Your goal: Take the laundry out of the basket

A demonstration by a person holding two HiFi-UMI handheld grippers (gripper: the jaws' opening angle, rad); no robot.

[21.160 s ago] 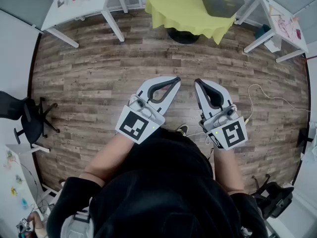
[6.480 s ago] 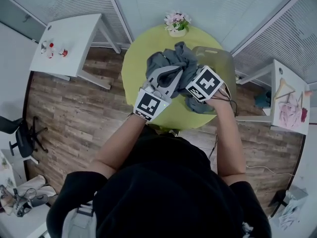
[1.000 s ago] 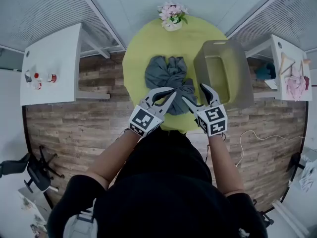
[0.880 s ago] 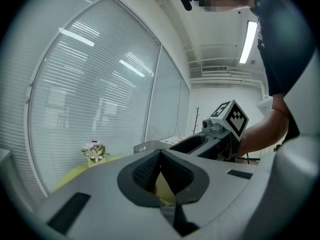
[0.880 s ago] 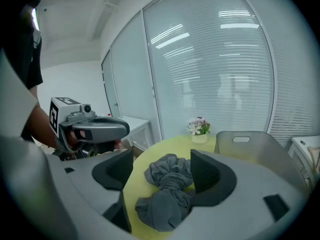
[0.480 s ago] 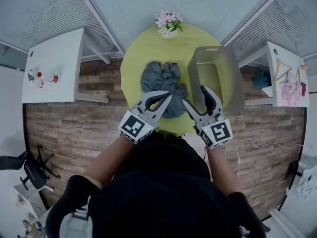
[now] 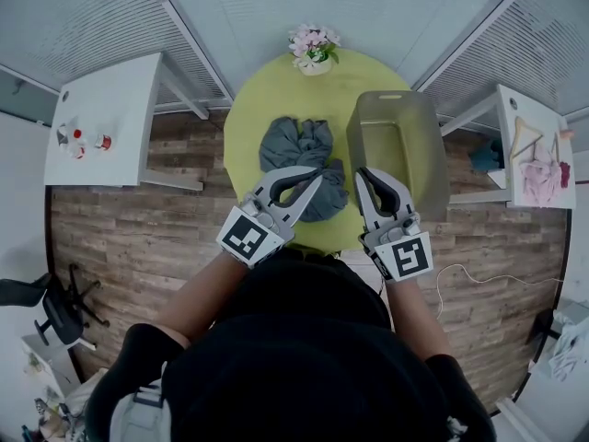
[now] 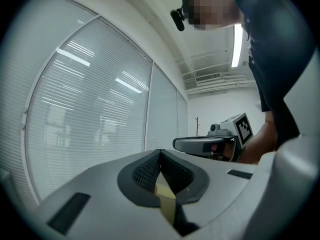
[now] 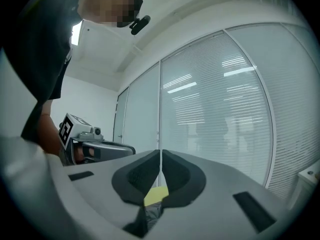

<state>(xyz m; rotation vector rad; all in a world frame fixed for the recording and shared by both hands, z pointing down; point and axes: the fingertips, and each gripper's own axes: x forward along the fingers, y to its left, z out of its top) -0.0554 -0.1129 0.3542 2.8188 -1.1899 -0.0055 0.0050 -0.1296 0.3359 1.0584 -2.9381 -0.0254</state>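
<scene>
Resting below the left tool (image 7: 317, 177), laundry (image 7: 293, 145) lies untouched.

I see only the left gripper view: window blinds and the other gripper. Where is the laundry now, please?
Observer: The grey laundry lies in a heap on the round green table, beside the basket, not in it.
Operator: Is anything left in the basket?
Observer: In the head view its inside looks bare.
Operator: Does the right gripper hold cloth?
Observer: No. The right gripper has just been closing its jaws, and nothing is between them.
</scene>
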